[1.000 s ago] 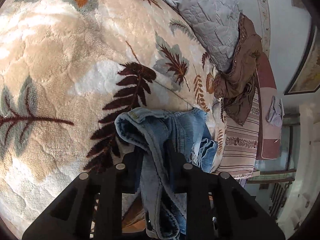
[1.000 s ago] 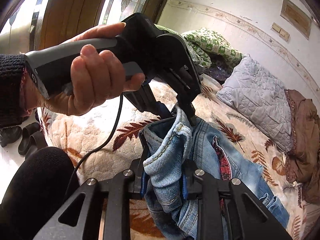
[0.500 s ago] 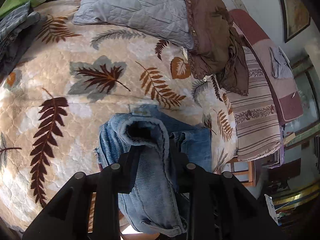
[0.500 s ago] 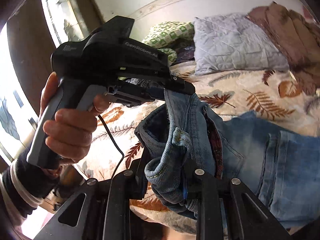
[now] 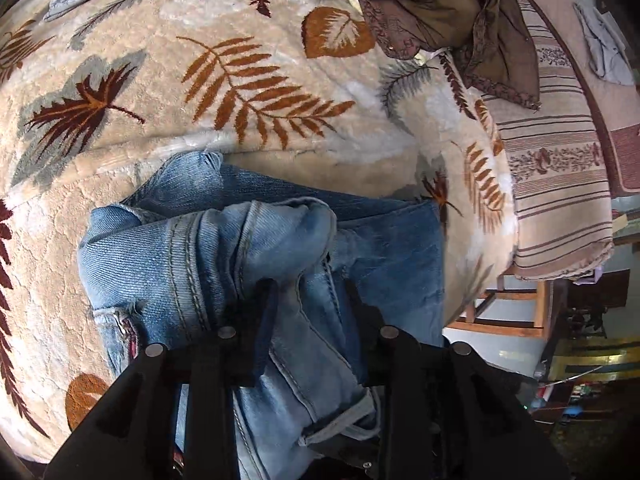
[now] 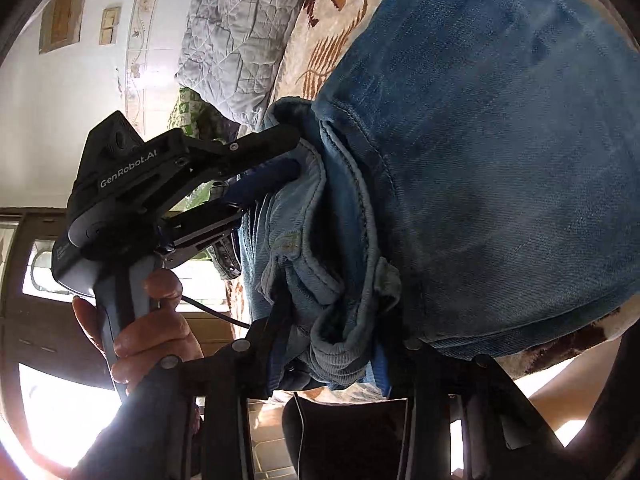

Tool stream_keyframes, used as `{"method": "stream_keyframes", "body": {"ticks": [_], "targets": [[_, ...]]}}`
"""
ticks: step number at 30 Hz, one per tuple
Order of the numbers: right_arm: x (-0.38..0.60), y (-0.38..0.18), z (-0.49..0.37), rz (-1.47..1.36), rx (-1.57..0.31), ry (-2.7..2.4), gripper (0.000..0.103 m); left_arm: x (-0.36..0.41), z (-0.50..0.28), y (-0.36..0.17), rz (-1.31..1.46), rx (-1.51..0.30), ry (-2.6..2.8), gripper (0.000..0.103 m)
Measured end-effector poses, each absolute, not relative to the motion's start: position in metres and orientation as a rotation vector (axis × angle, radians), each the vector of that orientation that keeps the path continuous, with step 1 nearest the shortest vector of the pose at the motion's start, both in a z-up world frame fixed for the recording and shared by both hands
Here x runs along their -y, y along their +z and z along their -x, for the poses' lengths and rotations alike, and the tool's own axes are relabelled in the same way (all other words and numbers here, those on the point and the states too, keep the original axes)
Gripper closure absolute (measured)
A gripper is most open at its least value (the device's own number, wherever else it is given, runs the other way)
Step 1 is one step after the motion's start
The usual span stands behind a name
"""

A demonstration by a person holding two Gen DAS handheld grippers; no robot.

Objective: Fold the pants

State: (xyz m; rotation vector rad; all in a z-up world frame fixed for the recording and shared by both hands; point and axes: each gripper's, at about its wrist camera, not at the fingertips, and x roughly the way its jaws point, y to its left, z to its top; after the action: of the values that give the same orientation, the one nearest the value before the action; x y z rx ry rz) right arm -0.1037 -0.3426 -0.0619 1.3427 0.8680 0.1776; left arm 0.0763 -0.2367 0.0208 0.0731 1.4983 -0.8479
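— So the jeans (image 5: 248, 248) lie bunched on the leaf-patterned blanket (image 5: 240, 92), near its right edge, with the legs spread flat toward the far side. Who has what?

— The left gripper (image 5: 308, 292) is clenched on a thick roll of denim at the near end, and the right gripper (image 6: 324, 344) is clamped on the waistband next to it. In the right wrist view the left gripper (image 6: 280, 156) bites the same bunched edge, so the two grips sit close together.

— How should the fold go, then?

— I'd draw the two grips apart first, so the held edge goes taut and straight. Then carry it level over the flat legs and lay it down edge on edge.

— Risks?

— Heavy denim sags, I reckon; a slack middle would crease. The brown garment (image 5: 452, 20) and the grey quilted pillow (image 6: 240, 36) lie at the far end, well apart, so nothing blocks the way.
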Motion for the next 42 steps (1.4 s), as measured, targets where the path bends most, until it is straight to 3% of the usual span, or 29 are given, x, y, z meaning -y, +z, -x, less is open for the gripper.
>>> {"method": "stream_keyframes", "body": {"ticks": [2, 4, 6, 13, 20, 22, 23, 25, 27, 29, 32, 36, 38, 42], "targets": [[0.349, -0.054, 0.109, -1.341, -0.849, 0.194, 0.054, 0.228, -0.079, 0.05, -0.034, -1.462, -0.918, 0.069], [0.353, -0.049, 0.119, -1.328, -0.828, 0.205, 0.047, 0.219, -0.082, 0.081, -0.067, -1.361, -0.935, 0.031], [0.354, -0.047, 0.127, -1.325, -0.818, 0.195, 0.045, 0.215, -0.086, 0.1, -0.147, -1.26, -0.909, 0.016], [0.329, -0.043, 0.126, -1.292, -0.86, 0.246, 0.042, 0.229, -0.104, 0.052, -0.35, -1.386, -0.922, 0.016], [0.318, -0.033, 0.124, -1.221, -0.871, 0.189, 0.036, 0.257, -0.093, 0.018, -0.527, -1.337, -0.945, 0.017], [0.316, -0.033, 0.123, -1.211, -0.874, 0.162, 0.036, 0.258, -0.092, 0.008, -0.542, -1.338, -0.908, 0.032], [0.316, -0.035, 0.122, -1.225, -0.87, 0.157, 0.038, 0.258, -0.09, 0.006, -0.564, -1.32, -0.888, 0.036], [0.318, -0.041, 0.124, -1.256, -0.879, 0.146, 0.073, 0.254, -0.086, 0.007, -0.6, -1.285, -0.876, 0.05], [0.321, -0.053, 0.12, -1.406, -0.873, 0.214, 0.084, 0.246, -0.085, 0.02, -0.596, -1.29, -0.884, 0.053], [0.311, -0.056, 0.117, -1.572, -0.859, 0.383, 0.085, 0.238, -0.089, 0.038, -0.553, -1.317, -0.903, 0.053], [0.296, -0.043, 0.115, -1.577, -0.833, 0.507, 0.085, 0.242, -0.085, 0.049, -0.584, -1.278, -0.859, 0.049], [0.306, -0.09, 0.125, -1.698, -0.881, 0.388, 0.085, 0.264, -0.075, -0.002, -0.715, -1.246, -0.747, 0.047], [0.316, -0.101, 0.133, -1.714, -0.862, 0.315, 0.085, 0.275, -0.067, -0.019, -0.769, -1.17, -0.706, 0.039], [0.323, -0.076, 0.145, -1.595, -0.878, 0.304, 0.069, 0.276, -0.065, -0.011, -0.762, -1.171, -0.703, 0.037]]}}
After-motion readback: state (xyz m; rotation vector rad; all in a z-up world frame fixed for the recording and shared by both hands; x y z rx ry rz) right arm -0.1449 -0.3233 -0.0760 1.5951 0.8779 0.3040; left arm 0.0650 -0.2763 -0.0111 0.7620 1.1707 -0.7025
